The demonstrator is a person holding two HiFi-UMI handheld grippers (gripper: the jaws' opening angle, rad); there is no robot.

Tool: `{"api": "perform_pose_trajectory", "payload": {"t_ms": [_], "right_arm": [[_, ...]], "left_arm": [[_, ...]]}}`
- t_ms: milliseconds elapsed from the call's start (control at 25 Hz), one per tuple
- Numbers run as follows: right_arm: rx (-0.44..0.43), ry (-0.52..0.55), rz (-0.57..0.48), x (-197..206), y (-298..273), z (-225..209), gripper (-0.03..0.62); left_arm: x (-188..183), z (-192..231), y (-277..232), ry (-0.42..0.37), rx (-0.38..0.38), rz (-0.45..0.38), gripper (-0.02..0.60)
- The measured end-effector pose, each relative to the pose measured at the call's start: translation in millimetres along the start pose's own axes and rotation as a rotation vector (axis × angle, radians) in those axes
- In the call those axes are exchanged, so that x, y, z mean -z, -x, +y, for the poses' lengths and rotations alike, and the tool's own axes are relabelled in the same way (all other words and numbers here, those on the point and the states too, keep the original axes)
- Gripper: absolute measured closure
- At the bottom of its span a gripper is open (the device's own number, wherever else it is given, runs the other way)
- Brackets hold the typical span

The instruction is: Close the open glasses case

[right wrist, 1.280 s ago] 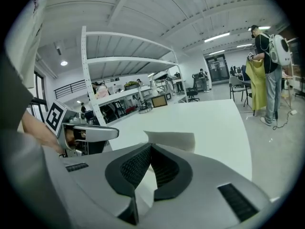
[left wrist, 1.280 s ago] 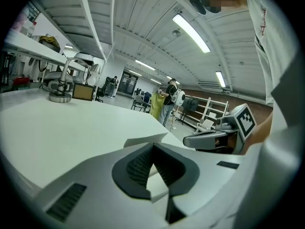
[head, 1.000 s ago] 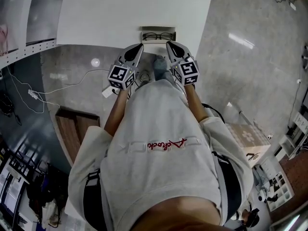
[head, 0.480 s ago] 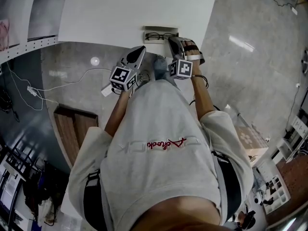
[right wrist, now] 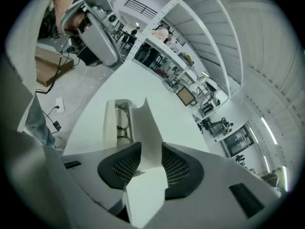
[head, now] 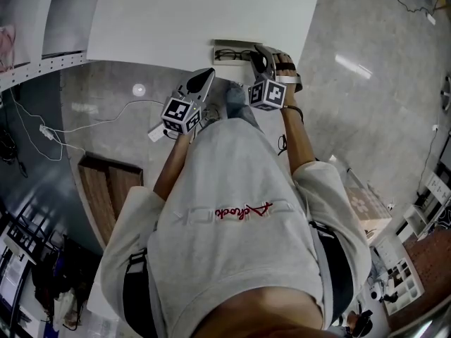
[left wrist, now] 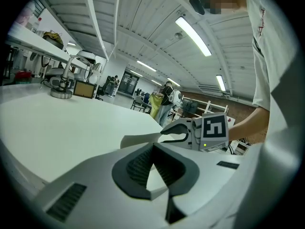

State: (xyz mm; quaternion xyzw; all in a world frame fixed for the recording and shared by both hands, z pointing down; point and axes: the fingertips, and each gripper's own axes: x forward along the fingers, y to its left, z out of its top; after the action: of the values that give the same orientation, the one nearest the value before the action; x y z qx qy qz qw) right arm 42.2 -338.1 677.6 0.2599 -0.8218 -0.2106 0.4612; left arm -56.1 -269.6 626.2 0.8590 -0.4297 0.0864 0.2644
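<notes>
My right claw (right wrist: 150, 149) has just been spreading and stands wide, with the lid (right wrist: 144, 120) of the open glasses case (head: 220, 46) between its pads. The case lies at the near edge of the white table (head: 197, 13). My left claw (left wrist: 152, 151) is pinched together, empty. The red script (head: 239, 212) on my sweatshirt (head: 232, 266) is unreadable.

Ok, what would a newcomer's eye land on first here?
The open glasses case at the near edge of the white table, with glasses lying inside. The right gripper, whose fingers have just been opening, has the case's raised lid between them; the left gripper hangs shut near the case's left end.
</notes>
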Motion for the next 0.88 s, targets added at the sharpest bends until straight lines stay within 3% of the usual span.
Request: {"api": "perform_pose_trajectory", "payload": {"t_ms": [320,480,600,880], "right_arm": [[0.049,0.036,0.008,-2,-8,-22,0.456],[0.022,0.047,0.023,4,-11,-18,0.461],[0.047,0.053,0.03,5,-12,-23,0.547],[0.026,0.054,0.024,2,-11,-18,0.554]], "left_arm": [[2,3,4,0.007,-0.008,0.0,0.558],[1,1,3,0.007,-0.008,-0.002,0.558],[-1,2,3,0.004,-0.006,-0.003,0.558],[0,5,3,0.006,-0.001,-0.002,0.558]]}}
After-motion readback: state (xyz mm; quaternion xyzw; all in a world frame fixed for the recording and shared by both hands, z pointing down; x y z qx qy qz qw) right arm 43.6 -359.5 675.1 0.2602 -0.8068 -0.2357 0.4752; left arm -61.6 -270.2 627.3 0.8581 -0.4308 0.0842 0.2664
